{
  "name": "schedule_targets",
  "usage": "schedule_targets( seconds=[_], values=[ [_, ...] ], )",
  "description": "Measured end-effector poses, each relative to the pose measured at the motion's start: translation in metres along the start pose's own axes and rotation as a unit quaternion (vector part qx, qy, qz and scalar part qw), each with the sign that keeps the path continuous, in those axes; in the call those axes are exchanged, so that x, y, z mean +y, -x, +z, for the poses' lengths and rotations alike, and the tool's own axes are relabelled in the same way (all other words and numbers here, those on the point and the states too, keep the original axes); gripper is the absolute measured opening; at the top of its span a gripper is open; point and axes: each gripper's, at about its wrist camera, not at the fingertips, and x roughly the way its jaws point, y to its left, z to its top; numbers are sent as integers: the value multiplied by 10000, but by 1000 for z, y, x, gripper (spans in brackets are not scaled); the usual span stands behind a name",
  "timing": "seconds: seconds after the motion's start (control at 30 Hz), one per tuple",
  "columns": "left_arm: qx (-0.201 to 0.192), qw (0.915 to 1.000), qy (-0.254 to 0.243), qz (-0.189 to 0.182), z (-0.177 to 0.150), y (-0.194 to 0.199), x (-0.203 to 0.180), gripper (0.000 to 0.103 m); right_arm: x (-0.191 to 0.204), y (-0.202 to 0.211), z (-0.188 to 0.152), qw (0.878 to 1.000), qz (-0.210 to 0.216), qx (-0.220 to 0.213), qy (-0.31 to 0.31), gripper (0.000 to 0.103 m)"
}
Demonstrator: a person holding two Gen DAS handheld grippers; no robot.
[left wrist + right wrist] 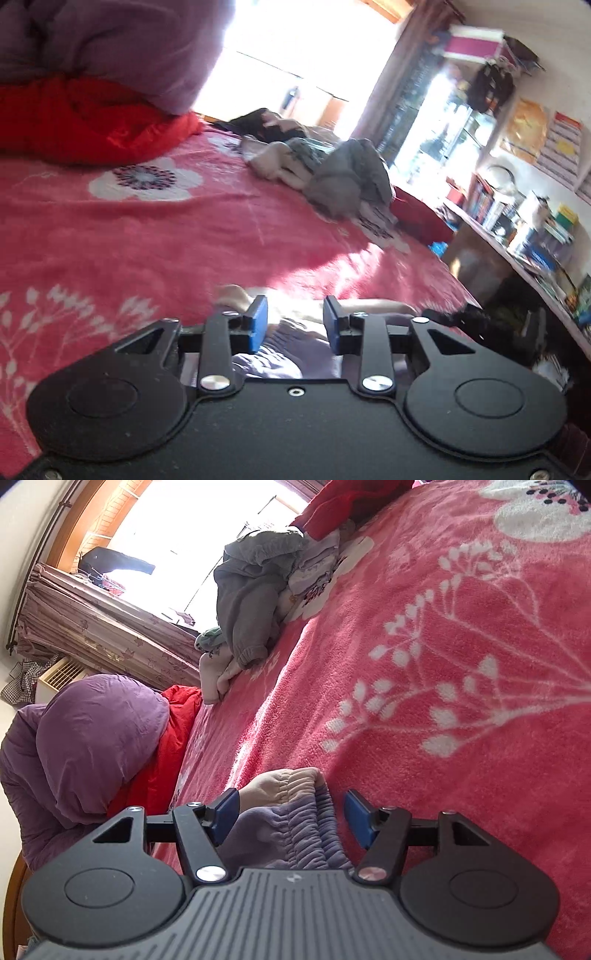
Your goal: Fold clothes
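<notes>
A small lavender garment [295, 834] with a gathered elastic waistband lies on the pink flowered blanket [461, 701], with a cream gathered piece [284, 782] just beyond it. My right gripper [291, 812] straddles that waistband. Its blue pads stand apart, and a gap shows beside the right pad. In the left wrist view the same lavender cloth [280, 354] lies under and between the pads of my left gripper [295, 321], which is open, with cream fabric [369, 306] past the tips. Neither pair of pads presses on the cloth.
A heap of unfolded grey and white clothes [332, 173] [251, 602] sits farther up the bed near the window. A red quilt [85, 122] and a purple quilt [122, 48] are bunched at the bed's end. A shelf of books [517, 221] runs along the bed's right side.
</notes>
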Motion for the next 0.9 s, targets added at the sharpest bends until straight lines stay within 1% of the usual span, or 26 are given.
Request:
schedule_targets(
  seconds=[0.03,0.17,0.2,0.3,0.4,0.5,0.53,0.57,0.6,0.63,0.67,0.73,0.77,0.8,0.83,0.9],
  values=[
    [75,9999,46,77,0,-6,3,41,-1,1,0,10000,-11,9,32,63],
    [435,9984,357,73,-6,-29,15,42,-3,1,1,10000,13,63,48,63],
    [589,9972,460,46,-8,-33,18,42,-4,1,1,10000,16,67,53,63],
    [942,9935,610,159,-15,-45,20,42,-3,0,1,9999,0,74,80,63],
    [1075,9884,1068,-122,-22,-44,31,41,-2,-2,1,9999,-24,71,98,64],
    [1114,9864,1186,-239,-23,-50,30,41,1,-5,-1,9998,-54,72,190,67],
    [1118,9865,1174,-236,-24,-52,29,40,2,-6,-2,9997,-65,76,231,68],
    [1115,9871,1130,-196,-24,-54,28,26,4,-6,-2,9996,-76,81,272,68],
    [1115,9878,1076,-176,-25,-55,27,18,5,-7,-3,9995,-87,84,302,68],
    [1090,9887,1013,-195,-24,-56,26,15,5,-7,-3,9994,-92,84,318,68],
    [989,9908,902,-174,-23,-53,24,12,5,-7,-3,9994,-89,82,311,68],
    [525,9979,374,-1,-15,-37,15,11,3,-7,-2,9996,-71,85,276,68],
    [225,9994,248,58,-10,-27,14,11,3,-7,-2,9996,-65,88,265,68],
    [-159,9995,248,120,-2,-16,16,11,3,-7,-1,9996,-61,89,257,68],
    [-564,9976,289,290,4,-3,21,11,3,-8,-1,9996,-62,92,263,68],
    [-1198,9895,409,696,13,18,36,11,3,-8,-1,9995,-71,101,281,68]
  ],
)
